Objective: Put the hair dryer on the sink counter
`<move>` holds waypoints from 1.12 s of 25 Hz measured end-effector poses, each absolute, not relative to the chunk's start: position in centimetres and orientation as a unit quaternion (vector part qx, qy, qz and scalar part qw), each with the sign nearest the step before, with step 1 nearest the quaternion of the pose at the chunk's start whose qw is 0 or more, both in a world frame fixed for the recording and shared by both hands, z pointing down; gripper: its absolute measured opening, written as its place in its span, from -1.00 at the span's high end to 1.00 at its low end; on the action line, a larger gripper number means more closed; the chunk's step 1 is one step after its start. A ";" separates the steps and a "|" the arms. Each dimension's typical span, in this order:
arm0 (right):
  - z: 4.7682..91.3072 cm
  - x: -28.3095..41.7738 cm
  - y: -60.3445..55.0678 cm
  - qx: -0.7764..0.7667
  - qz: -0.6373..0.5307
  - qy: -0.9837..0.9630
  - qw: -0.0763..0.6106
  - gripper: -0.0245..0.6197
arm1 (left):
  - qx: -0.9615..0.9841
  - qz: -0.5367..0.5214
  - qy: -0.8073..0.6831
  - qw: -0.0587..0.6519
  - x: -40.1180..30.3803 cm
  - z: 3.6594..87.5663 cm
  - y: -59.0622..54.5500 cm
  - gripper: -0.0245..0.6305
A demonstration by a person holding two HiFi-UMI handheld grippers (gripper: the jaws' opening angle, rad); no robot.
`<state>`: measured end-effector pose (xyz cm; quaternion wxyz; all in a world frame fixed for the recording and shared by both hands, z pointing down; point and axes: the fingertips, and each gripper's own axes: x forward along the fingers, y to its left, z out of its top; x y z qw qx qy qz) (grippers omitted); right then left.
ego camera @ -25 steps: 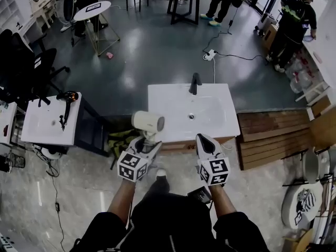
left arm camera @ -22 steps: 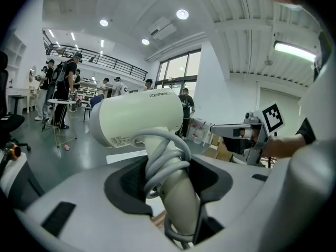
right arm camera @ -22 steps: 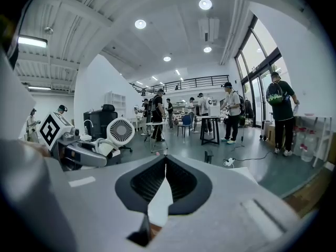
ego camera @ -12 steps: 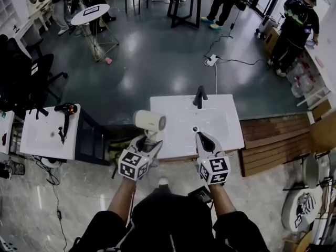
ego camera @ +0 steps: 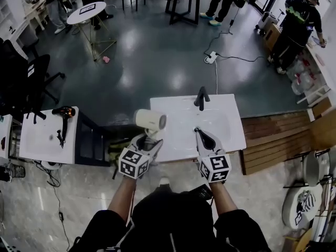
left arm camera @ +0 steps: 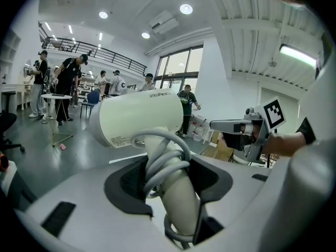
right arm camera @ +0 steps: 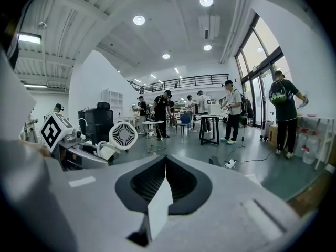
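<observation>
Grey polished floor fills a large open workroom, where a white sink counter [ego camera: 231, 133] stands just ahead of the person. Its shallow basin [ego camera: 186, 117] is sunk into the top, with a black faucet [ego camera: 201, 97] upright at the back edge. The right gripper [ego camera: 201, 134] overlaps the near part of the basin in the head view, so the drain there is hard to make out. To the left, well apart, a second white counter [ego camera: 39, 140] carries a black hair dryer [ego camera: 63, 115] lying flat.

The left gripper [ego camera: 149, 138] is clamped on the handle of the cream hair dryer [ego camera: 149, 119], held up at the counter's left front corner; whether it touches the top cannot be told. In the left gripper view the hair dryer [left arm camera: 140, 117] shows a smooth pale barrel lying crosswise above the jaws, with a grey cord [left arm camera: 167, 156] coiled in several loops round the handle. The handle's lower end and the cord's end are cut off by the gripper body. From the right gripper view, the barrel's round slotted grille [right arm camera: 124, 136] faces the camera.

The right gripper [right arm camera: 165, 176] has its jaws pressed together with nothing between them.
</observation>
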<state>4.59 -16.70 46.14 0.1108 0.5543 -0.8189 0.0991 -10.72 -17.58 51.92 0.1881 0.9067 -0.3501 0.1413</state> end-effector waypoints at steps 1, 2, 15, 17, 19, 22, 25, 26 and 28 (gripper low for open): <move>46.1 4.5 -16.8 0.554 0.099 -0.819 0.111 0.91 | 0.907 0.142 -0.350 0.189 -10.7 52.0 -17.6 0.26; 46.1 4.4 -16.9 0.553 0.099 -0.820 0.111 0.91 | 0.906 0.143 -0.350 0.189 -10.8 52.1 -17.7 0.26; 46.3 2.9 -17.4 0.544 0.101 -0.826 0.111 0.91 | 0.903 0.150 -0.350 0.198 -10.8 52.9 -18.0 0.26; 46.4 2.9 -17.6 0.543 0.100 -0.827 0.110 0.91 | 0.902 0.152 -0.351 0.202 -10.5 53.1 -18.2 0.26; 46.5 2.9 -18.0 0.541 0.101 -0.828 0.109 0.91 | 0.901 0.154 -0.352 0.202 -10.2 53.3 -18.6 0.26; 46.8 3.3 -18.7 0.539 0.103 -0.829 0.109 0.91 | 0.900 0.159 -0.353 0.200 -9.4 53.5 -19.2 0.26; 47.1 3.7 -19.4 0.536 0.105 -0.831 0.111 0.91 | 0.898 0.163 -0.356 0.203 -8.7 53.7 -19.9 0.26; 47.2 3.8 -19.7 0.534 0.105 -0.832 0.111 0.91 | 0.897 0.164 -0.357 0.204 -8.5 53.7 -20.1 0.26; 47.3 4.0 -20.3 0.530 0.108 -0.834 0.110 0.91 | 0.894 0.166 -0.361 0.205 -8.3 53.9 -20.7 0.26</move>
